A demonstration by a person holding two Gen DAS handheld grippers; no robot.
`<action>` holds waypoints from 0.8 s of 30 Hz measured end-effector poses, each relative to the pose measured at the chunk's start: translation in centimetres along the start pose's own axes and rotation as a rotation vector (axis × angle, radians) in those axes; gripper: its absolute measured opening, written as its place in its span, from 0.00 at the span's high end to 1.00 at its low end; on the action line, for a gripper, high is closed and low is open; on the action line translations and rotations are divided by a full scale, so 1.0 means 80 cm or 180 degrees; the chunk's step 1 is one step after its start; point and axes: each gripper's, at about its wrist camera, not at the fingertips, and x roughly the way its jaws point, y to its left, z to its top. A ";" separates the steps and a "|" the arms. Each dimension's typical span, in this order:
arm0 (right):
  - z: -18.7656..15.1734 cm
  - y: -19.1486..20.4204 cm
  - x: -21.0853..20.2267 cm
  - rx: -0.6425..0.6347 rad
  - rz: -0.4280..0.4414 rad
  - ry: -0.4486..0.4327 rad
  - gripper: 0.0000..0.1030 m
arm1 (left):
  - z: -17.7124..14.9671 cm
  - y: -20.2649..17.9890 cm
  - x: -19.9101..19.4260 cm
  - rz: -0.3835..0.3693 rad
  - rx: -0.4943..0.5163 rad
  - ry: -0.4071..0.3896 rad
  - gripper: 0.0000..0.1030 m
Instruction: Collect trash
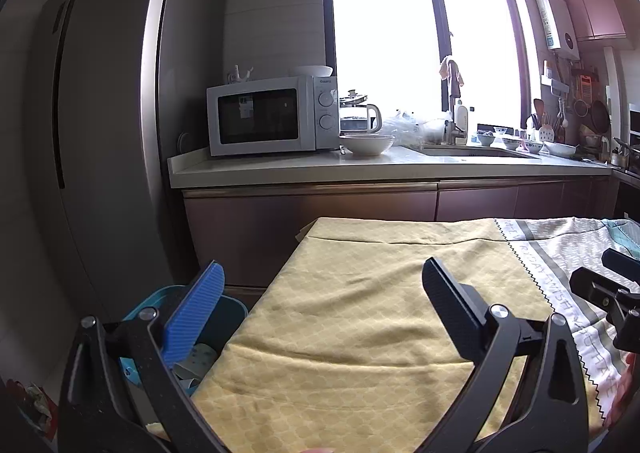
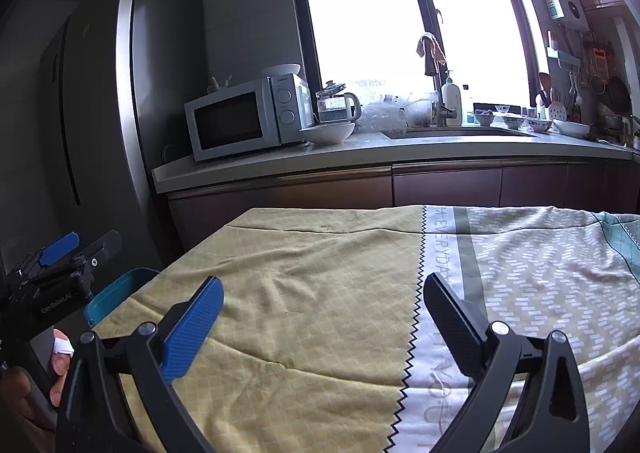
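A teal bin [image 1: 230,307] stands on the floor against the left edge of the table, and pale crumpled pieces [image 1: 202,357] lie inside it. My left gripper [image 1: 322,265] is open over the yellow tablecloth [image 1: 352,317], its blue-padded finger above the bin's rim, with nothing between the fingers. My right gripper [image 2: 323,280] is open too, empty, above the seam between the yellow cloth [image 2: 304,293] and the patterned cloth [image 2: 540,277]. From the right wrist, the left gripper [image 2: 96,239] shows at far left above the bin [image 2: 120,287]. The right gripper [image 1: 600,273] pokes in at the left wrist view's right edge.
A tall steel fridge [image 1: 92,133] stands left of the table. Behind the table runs a counter [image 1: 360,169] with a microwave [image 1: 272,115], a white bowl [image 1: 366,143], a kettle [image 1: 360,119] and a sink [image 1: 472,152]. A hand [image 2: 60,361] grips the left tool.
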 end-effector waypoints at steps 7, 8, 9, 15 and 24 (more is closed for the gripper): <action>0.001 -0.003 -0.003 0.0022 -0.0010 -0.0040 0.06 | 0.001 -0.001 0.000 0.0005 -0.0016 -0.0005 0.05; 0.001 -0.003 -0.004 0.0020 -0.0011 -0.0042 0.06 | 0.001 -0.001 0.001 0.0004 -0.0016 -0.0012 0.05; 0.001 -0.004 -0.004 0.0017 -0.0017 -0.0040 0.06 | 0.002 -0.001 0.000 0.0004 -0.0016 -0.0016 0.05; 0.000 -0.009 -0.004 0.0040 -0.0027 -0.0034 0.06 | 0.002 -0.003 0.002 0.0023 -0.0003 -0.0019 0.05; 0.002 -0.012 -0.006 0.0045 -0.0032 -0.0050 0.06 | 0.002 -0.006 0.002 0.0006 0.0014 -0.0024 0.05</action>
